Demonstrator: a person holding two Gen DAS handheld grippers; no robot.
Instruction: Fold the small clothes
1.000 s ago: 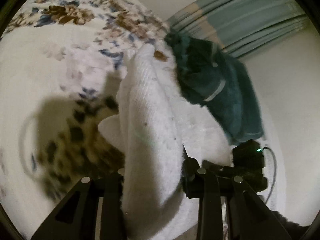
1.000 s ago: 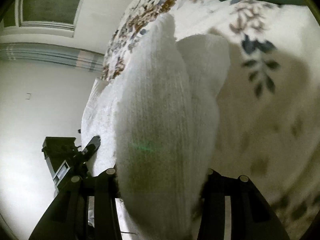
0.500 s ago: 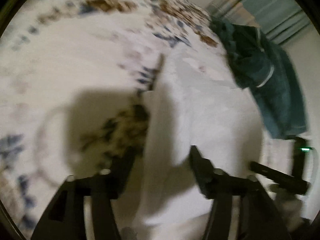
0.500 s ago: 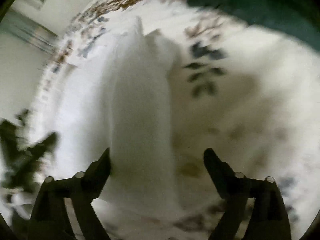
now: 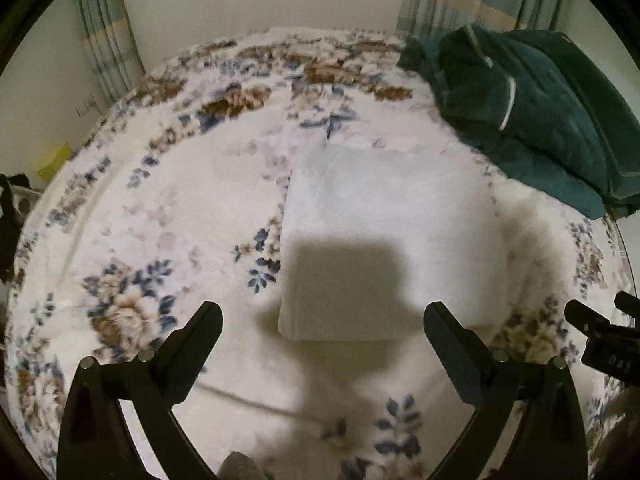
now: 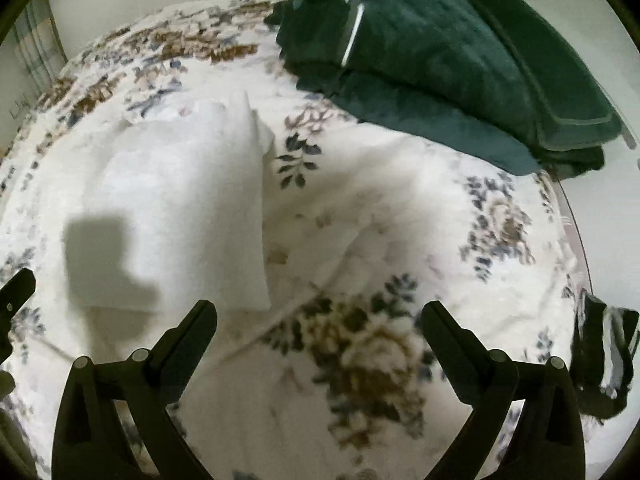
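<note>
Both claws, left claw (image 5: 322,318) and right claw (image 6: 320,316), spread empty; shadow dims folded white cloth (image 5: 392,236).

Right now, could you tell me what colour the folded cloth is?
White folded cloth, clearest in the left wrist view.

Both wrist views look down; both share white cloth (image 5: 392,236).
</note>
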